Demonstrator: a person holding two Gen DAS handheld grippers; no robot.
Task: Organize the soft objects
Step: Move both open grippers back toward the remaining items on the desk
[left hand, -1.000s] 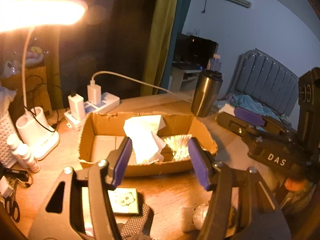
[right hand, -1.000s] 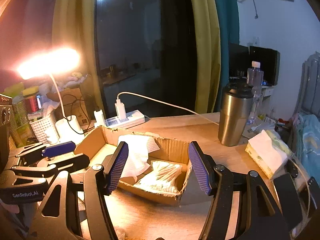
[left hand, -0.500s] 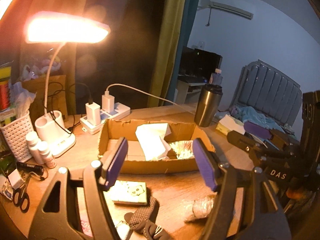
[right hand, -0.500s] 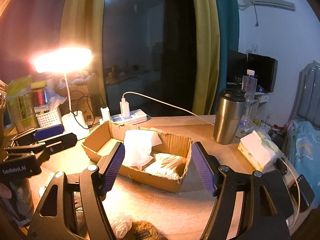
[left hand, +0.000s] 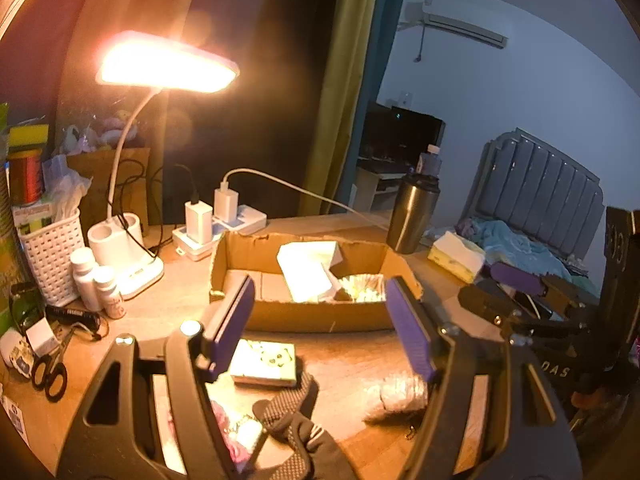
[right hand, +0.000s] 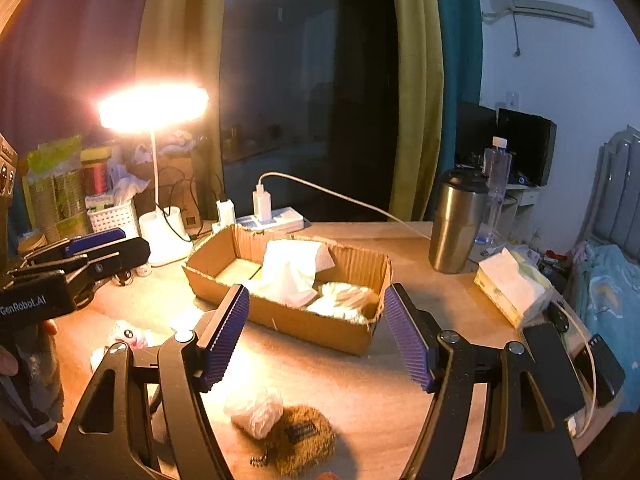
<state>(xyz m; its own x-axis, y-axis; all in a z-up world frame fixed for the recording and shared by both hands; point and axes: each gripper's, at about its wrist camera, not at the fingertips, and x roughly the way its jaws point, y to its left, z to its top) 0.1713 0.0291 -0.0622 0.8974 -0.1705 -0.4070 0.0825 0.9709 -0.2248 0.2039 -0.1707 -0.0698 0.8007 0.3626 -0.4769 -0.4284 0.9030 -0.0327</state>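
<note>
A shallow cardboard box [left hand: 316,316] [right hand: 288,316] sits mid-desk and holds a white folded cloth [left hand: 308,276] [right hand: 292,272] and a pale crinkled bundle [right hand: 344,300]. My left gripper [left hand: 320,328] is open and empty, held back from the box over a small patterned pack [left hand: 264,362], a dark dotted glove [left hand: 296,420] and a clear crumpled bag [left hand: 400,394]. My right gripper [right hand: 318,336] is open and empty, above a white crumpled bag [right hand: 254,410] and a brown fuzzy piece [right hand: 304,440]. A pink-white soft item [right hand: 128,336] lies at the left.
A lit desk lamp [left hand: 124,248], a power strip with chargers [left hand: 220,224], a white basket [left hand: 50,252], small bottles [left hand: 96,288] and scissors [left hand: 50,372] crowd the left. A steel tumbler [right hand: 456,224] and a tissue pack [right hand: 512,284] stand at the right.
Both grippers have drawn back and up from the box, so more of the near desk and its loose soft items shows. Both stay open and empty.
</note>
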